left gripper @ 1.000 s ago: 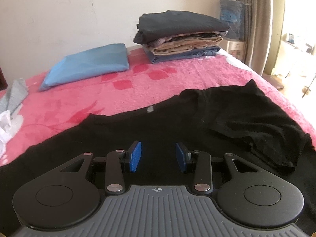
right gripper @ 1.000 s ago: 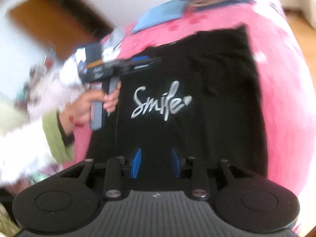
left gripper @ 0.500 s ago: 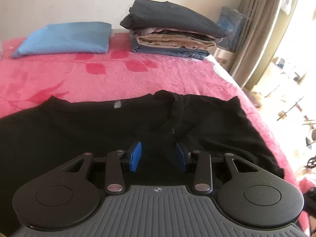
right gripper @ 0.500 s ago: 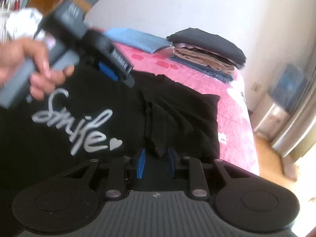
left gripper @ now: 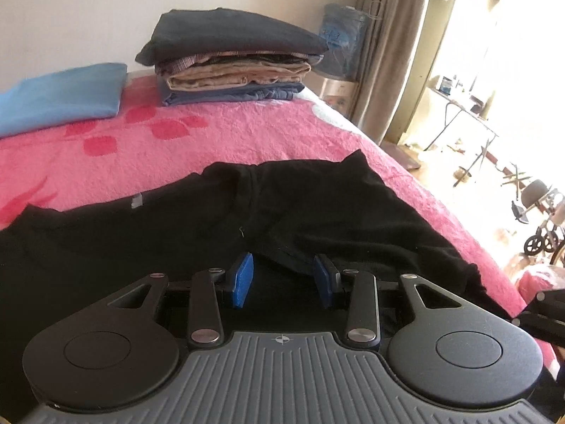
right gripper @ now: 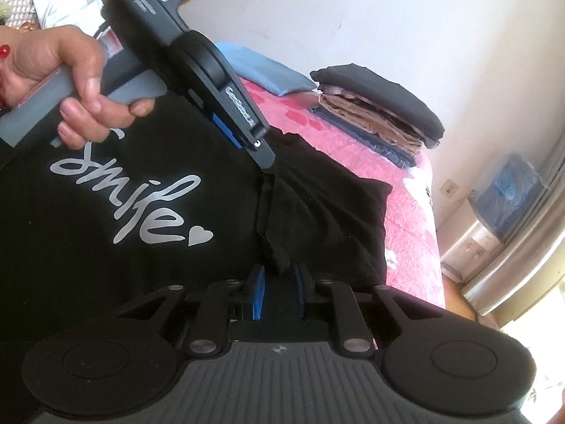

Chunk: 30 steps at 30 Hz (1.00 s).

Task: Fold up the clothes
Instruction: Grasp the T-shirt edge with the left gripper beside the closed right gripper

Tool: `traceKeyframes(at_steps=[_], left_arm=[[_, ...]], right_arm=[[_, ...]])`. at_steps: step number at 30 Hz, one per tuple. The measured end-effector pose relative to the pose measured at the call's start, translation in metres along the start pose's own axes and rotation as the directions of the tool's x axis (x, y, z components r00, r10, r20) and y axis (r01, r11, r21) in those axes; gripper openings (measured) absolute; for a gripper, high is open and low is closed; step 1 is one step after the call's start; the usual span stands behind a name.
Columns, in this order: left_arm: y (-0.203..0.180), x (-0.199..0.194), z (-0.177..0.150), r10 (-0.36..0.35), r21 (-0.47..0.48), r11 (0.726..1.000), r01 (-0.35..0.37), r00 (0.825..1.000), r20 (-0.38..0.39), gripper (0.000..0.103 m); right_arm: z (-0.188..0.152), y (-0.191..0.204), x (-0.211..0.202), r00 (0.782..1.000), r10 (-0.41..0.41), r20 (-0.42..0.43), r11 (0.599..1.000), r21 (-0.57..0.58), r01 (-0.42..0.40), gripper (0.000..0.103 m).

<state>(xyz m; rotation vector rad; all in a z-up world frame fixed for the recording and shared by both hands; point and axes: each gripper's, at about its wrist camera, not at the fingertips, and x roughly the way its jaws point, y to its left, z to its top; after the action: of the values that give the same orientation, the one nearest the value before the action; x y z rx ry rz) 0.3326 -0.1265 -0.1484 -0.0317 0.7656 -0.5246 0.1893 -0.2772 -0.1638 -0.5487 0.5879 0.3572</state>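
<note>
A black T-shirt [left gripper: 353, 212] lies spread on the pink bedspread [left gripper: 212, 134]. In the right wrist view the black T-shirt [right gripper: 88, 247] shows a silver "Smile" print [right gripper: 141, 205]. My left gripper [left gripper: 283, 279] is open, low over the shirt, with a raised fold of the sleeve seam between its blue pads [left gripper: 243, 279]. In the right wrist view a hand [right gripper: 70, 81] holds the left gripper [right gripper: 263, 160], whose tips touch the same seam. My right gripper [right gripper: 280, 291] is open with narrowed jaws. A bump of the fold sits between its fingertips.
A stack of folded clothes [left gripper: 233, 60] and a blue pillow [left gripper: 60, 95] sit at the far end of the bed by the wall. The bed's right edge drops to a sunlit floor with a curtain [left gripper: 388, 53] and a wheeled frame [left gripper: 543, 233].
Both grippers have come down and forward to the sleeve seam on the shirt's right side. The right gripper's jaws have narrowed around the fold. The left jaws keep the same width.
</note>
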Motion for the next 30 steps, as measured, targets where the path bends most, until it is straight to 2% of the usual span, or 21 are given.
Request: traceKeyframes(at_steps=[9, 11, 15, 23, 26, 27, 30], left_arm=[[0.01, 0.011, 0.009, -0.016, -0.105, 0.994, 0.013, 1.0, -0.021, 0.036], [0.011, 0.017, 0.01, -0.014, -0.116, 0.993, 0.009, 0.999, -0.039, 0.028], [0.012, 0.018, 0.012, -0.007, -0.125, 0.992, 0.002, 0.999, -0.042, 0.023], [0.012, 0.021, 0.014, 0.011, -0.156, 0.988, -0.016, 0.999, -0.036, 0.005], [0.008, 0.02, 0.014, 0.02, -0.149, 0.989, -0.023, 1.0, -0.018, 0.001], [0.006, 0.018, 0.015, 0.024, -0.146, 0.989, -0.025, 1.0, -0.009, 0.001], [0.004, 0.009, 0.018, 0.024, -0.159, 0.987, -0.02, 0.999, 0.023, 0.001]], right_arm=[[0.0, 0.001, 0.001, 1.0, -0.014, 0.005, 1.0, -0.027, 0.014, 0.019], [0.0, 0.001, 0.003, 1.0, -0.013, 0.005, 1.0, -0.026, 0.014, 0.019], [0.002, 0.0, 0.006, 1.0, -0.013, 0.007, 1.0, -0.022, 0.013, 0.02], [0.006, 0.001, 0.012, 1.0, -0.016, 0.025, 0.999, -0.038, 0.017, 0.02], [0.007, 0.003, 0.016, 0.999, -0.014, 0.033, 0.998, -0.064, 0.016, 0.018], [0.008, 0.002, 0.014, 0.999, -0.01, 0.039, 0.998, -0.059, 0.012, 0.006], [0.011, -0.003, 0.006, 0.998, 0.004, 0.057, 0.999, -0.038, -0.002, 0.004]])
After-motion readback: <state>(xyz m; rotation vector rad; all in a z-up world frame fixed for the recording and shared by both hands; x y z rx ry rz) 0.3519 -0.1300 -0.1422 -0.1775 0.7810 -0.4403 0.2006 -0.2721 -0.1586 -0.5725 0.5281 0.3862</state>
